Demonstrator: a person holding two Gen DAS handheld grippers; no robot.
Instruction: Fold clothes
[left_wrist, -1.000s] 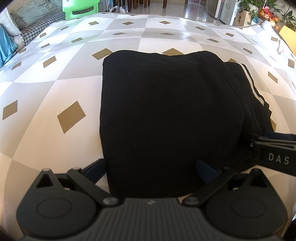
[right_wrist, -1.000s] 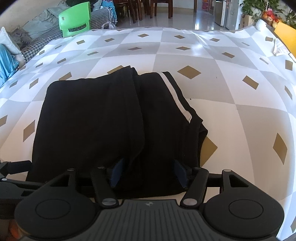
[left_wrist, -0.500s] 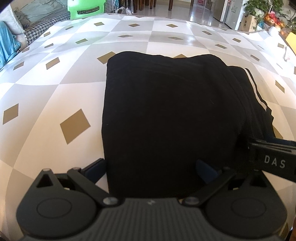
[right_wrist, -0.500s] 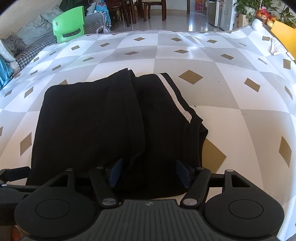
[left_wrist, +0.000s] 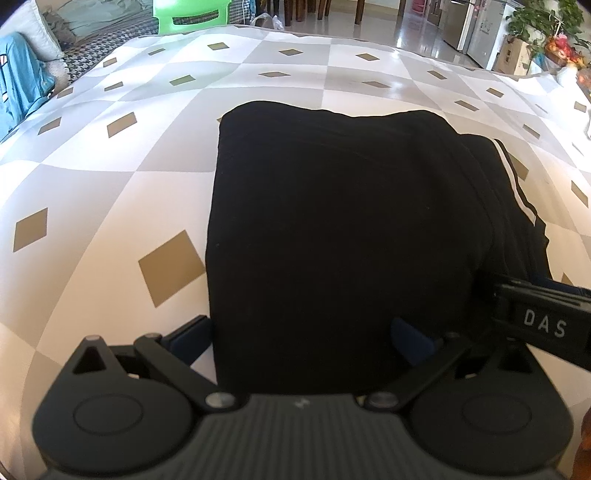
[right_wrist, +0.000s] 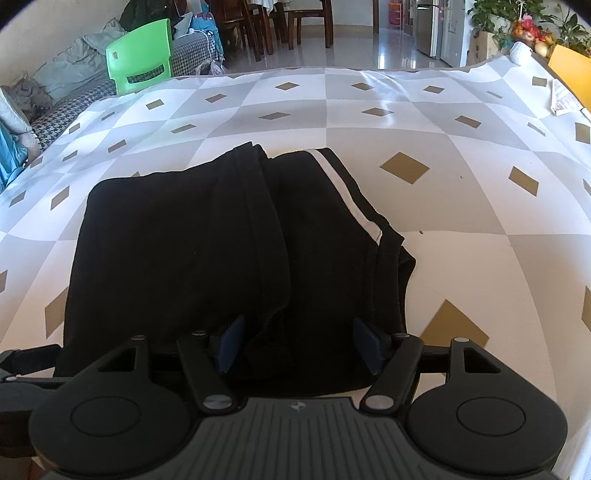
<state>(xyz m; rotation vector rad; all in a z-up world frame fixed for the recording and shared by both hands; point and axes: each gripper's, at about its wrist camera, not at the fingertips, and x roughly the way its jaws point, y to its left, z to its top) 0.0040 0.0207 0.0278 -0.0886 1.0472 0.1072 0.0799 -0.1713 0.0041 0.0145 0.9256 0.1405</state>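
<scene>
A black garment (left_wrist: 351, 240) with a white side stripe (right_wrist: 351, 199) lies folded into a rough rectangle on the checked tablecloth (right_wrist: 443, 221). My left gripper (left_wrist: 301, 339) is open wide at the garment's near left part, one blue pad just off the left edge and the other over the cloth. My right gripper (right_wrist: 298, 343) is open over the near right part (right_wrist: 203, 251), where the folded layers overlap; cloth lies between its pads, which do not press on it. One of its fingers (left_wrist: 535, 317), marked DAS, shows at the right of the left wrist view.
A green plastic chair (right_wrist: 140, 59) stands past the table's far left edge, beside a sofa with piled cloths (left_wrist: 22, 85). A yellow object (right_wrist: 569, 70) and a paper (right_wrist: 563, 99) sit at the far right corner. Wooden chairs stand farther back.
Both views have shifted slightly and take in more of the room beyond the table. The right gripper's pads stand a little wider. The garment lies as before.
</scene>
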